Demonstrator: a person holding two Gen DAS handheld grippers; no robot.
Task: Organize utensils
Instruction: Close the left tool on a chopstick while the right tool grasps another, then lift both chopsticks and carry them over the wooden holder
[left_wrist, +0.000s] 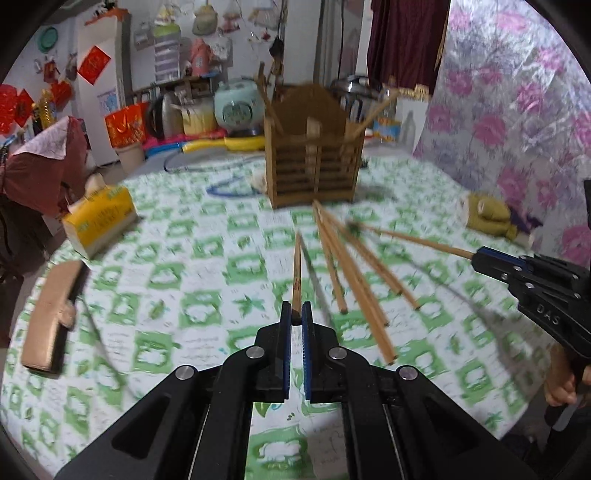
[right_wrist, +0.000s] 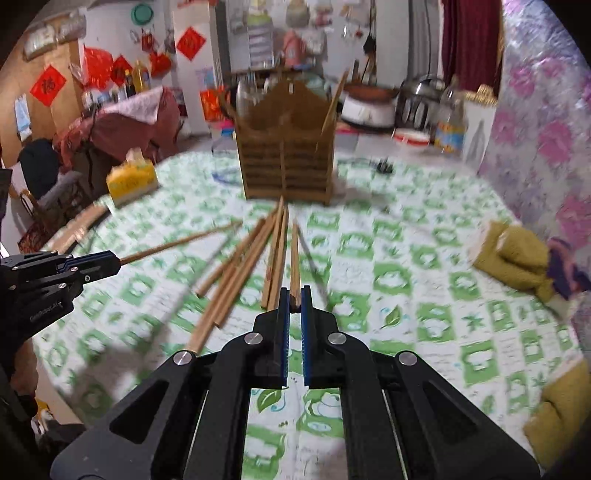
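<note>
Both grippers are each pinching one thin wooden chopstick by its thick end: the left gripper (left_wrist: 296, 314) is clenching its jaws on a printed light-wood chopstick (left_wrist: 296, 269) that is pointing fwd toward the slatted brown wooden utensil holder (left_wrist: 314, 166), and the right gripper (right_wrist: 294, 301) is gripping a plain tan wooden chopstick (right_wrist: 294, 258) aimed at the same holder (right_wrist: 286, 162). Judging by looks, these sticks are handling as v. light, stiff, smooth and a bit slippery, so an end grip is letting the long free tip swing; a hold a little further in from the butt is probably giving steadier control for dropping it tip-down into a compartment. Nothing fragile here, but a thin round stick may be rolling betw. flat pads if squeezed off-centre. Counting: 2 chopsticks are being held, one per gripper; approx. 5 or 6 more are lying loose in a fan on the green-and-white patterned tablecloth of the round bench (left_wrist: 192, 295), just in front of the holder, but motion blur and overlap are making an exact count unsure. A few sticks, maybe 4, are already standing tilted in the holder's outer compartments. 1 holder, 1 yellow tissue box (left_wrist: 99, 221) at left, 1 olive-green cloth mitt (right_wrist: 513, 258) at right, both well apart from the pile.
</note>
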